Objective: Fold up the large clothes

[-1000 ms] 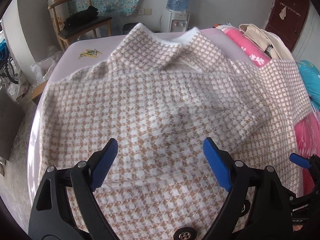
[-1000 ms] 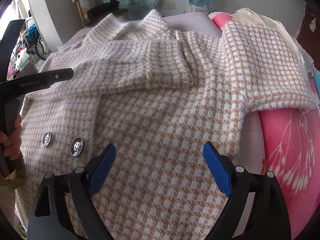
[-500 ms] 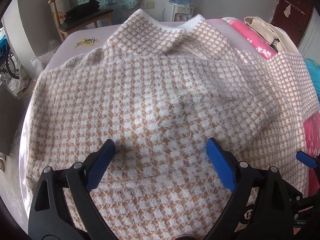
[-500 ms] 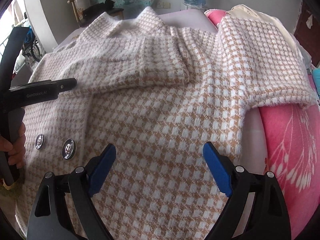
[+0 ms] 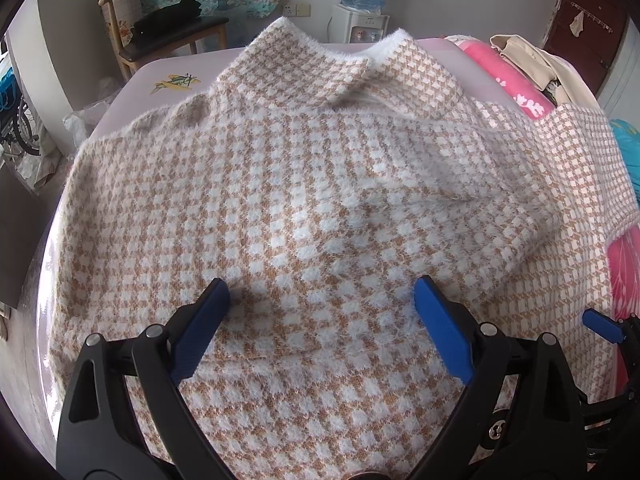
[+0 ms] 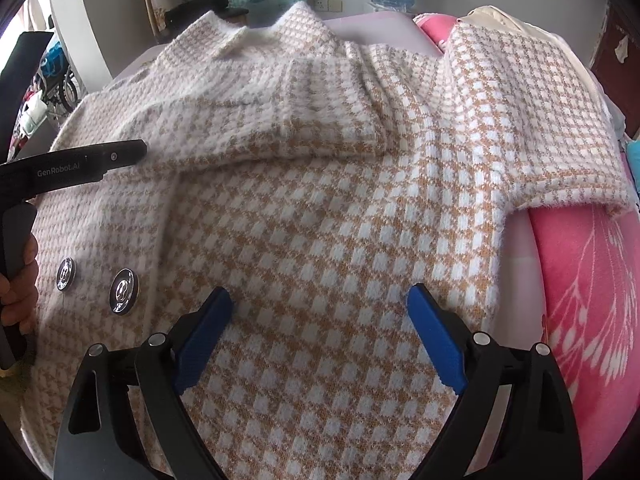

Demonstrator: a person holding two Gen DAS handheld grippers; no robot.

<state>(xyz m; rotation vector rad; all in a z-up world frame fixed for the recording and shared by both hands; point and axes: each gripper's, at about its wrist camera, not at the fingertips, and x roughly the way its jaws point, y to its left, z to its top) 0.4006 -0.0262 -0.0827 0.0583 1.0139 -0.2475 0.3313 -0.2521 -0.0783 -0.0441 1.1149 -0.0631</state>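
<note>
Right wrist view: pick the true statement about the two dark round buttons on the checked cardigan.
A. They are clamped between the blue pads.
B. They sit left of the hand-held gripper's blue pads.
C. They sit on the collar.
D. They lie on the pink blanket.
B: the buttons lie on the cardigan, left of the open right hand-held gripper.

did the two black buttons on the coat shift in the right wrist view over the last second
Yes. The two black buttons slid left and a little lower in the frame relative to the right hand-held gripper, whose fingers stay put in that view.
</note>
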